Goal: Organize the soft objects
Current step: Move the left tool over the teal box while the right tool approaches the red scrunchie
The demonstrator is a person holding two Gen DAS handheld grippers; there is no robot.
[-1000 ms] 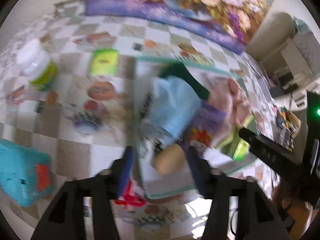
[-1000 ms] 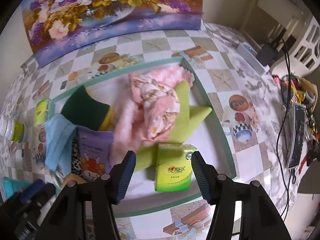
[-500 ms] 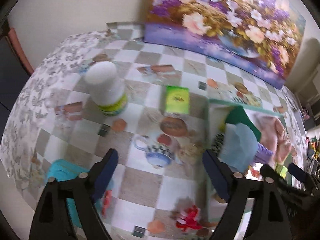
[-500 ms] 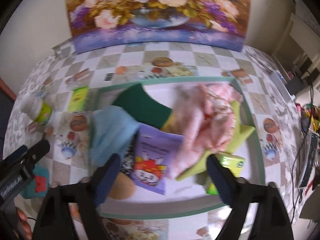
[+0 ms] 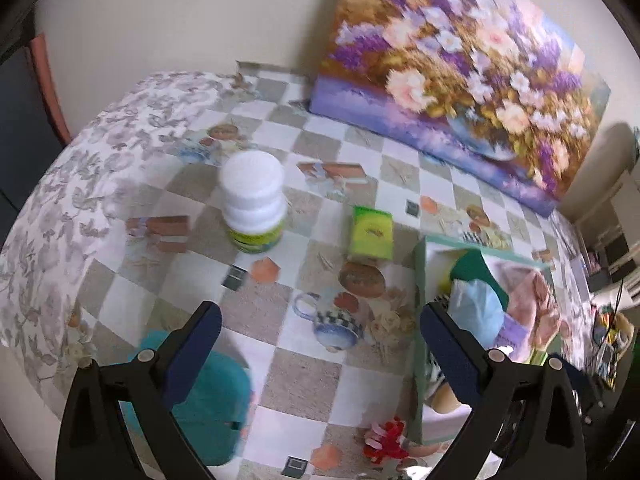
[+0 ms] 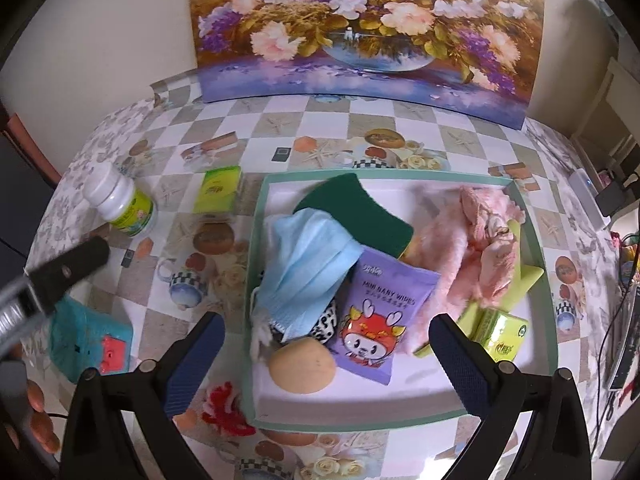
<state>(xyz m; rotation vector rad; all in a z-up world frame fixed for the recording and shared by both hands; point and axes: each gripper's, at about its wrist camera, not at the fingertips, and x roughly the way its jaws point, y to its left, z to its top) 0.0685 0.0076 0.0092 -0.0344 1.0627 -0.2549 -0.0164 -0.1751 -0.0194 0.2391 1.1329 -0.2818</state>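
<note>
A green-rimmed white tray holds a blue face mask, a dark green sponge, a purple wipes pack, a pink fluffy cloth, a green tissue pack and a beige round puff. My right gripper hangs open above the tray's near side, holding nothing. My left gripper is over the tablecloth left of the tray, its jaws opening and empty. On the table lie a teal cloth, a red yarn piece and a second tissue pack.
A white bottle with a green label stands on the table's left half. A flower painting leans on the back wall. The table edge curves down at the left. Cables and clutter sit off the right side.
Both grippers have opened wide and drawn back. The right one let go of the green tissue pack, the left one of the beige puff; both lie in the tray. The left view swung leftward.
</note>
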